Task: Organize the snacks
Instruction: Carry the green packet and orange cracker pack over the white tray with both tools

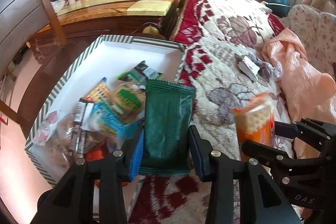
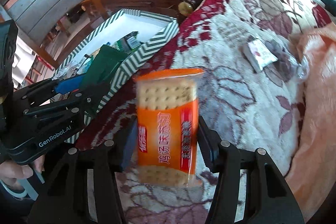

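"GenRobot.AI" lettering on left gripper [image 2: 69, 85]

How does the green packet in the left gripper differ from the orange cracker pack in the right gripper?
The green packet is opaque, with no visible print; the orange cracker pack has a clear window showing crackers, and red lettering. The green packet hangs over the striped box; the orange cracker pack is over the blanket. Shared: each is clamped between its gripper's pads, left gripper, right gripper.
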`<state>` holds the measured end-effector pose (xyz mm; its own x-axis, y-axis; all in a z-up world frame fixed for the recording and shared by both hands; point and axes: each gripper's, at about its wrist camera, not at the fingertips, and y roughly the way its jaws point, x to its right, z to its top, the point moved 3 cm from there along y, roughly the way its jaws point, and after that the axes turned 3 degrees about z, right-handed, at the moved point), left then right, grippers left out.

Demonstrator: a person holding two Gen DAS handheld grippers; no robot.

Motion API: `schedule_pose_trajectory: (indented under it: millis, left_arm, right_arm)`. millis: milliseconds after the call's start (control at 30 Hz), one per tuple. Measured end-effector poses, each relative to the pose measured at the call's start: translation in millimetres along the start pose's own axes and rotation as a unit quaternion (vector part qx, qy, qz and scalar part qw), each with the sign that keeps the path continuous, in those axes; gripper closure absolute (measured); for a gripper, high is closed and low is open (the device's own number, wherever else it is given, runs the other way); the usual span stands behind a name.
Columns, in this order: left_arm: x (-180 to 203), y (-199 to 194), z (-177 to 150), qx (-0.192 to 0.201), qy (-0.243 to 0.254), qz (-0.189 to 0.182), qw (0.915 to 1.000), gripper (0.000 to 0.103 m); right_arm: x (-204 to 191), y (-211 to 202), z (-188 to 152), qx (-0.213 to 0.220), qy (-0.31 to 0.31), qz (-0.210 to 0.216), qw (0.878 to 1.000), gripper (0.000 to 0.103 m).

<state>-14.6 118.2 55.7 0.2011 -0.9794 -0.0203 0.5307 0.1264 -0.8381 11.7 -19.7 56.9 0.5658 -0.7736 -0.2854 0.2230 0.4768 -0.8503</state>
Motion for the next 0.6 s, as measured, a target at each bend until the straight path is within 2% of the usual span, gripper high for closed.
schedule_pose_trajectory:
  millis: [67, 100, 133, 400, 467, 533, 600]
  left_arm:
    - [-6.3, 1.2, -1.0, -0.003, -0.007, 0.002, 1.0000, 0.060]
    - [-8.8, 1.7, -1.8, -0.004, -0.009, 0.003, 0.9999, 0.060]
    - [-11.8, 2.5, -2.7, -0.006, -0.012, 0.003, 0.9999, 0.060]
    - [-20.6, 5.5, -7.2, -0.011, -0.023, 0.001, 0.9997, 0.060]
    - [-21.6, 5.2, -7.5, -0.009, -0.024, 0.002, 0.9997, 0.060]
    - [-21.8, 4.3, -6.7, -0.008, -0.026, 0.002, 0.9996, 0.060]
    - [-23.5, 3.0, -6.1, -0.005, -0.027, 0.004, 0.9996, 0.060]
  right_arm:
    - [-5.8, 1.4, 2.3, 0.001, -0.008, 0.000, 1.000, 0.053]
    - [-9.3, 3.4, 3.8, 0.000, -0.016, 0.001, 1.000, 0.061]
    - [-11.6, 4.4, 4.2, -0.002, -0.021, -0.002, 1.000, 0.064]
    - [-1.2, 23.5, -4.3, -0.026, 0.007, 0.000, 1.000, 0.063]
    - [0.0, 29.3, -5.1, -0.026, 0.018, -0.003, 0.999, 0.059]
    - [-4.3, 37.5, -3.5, -0.023, 0.016, -0.007, 1.000, 0.038]
    - [-9.7, 48.1, -1.3, -0.031, -0.002, -0.031, 0.999, 0.038]
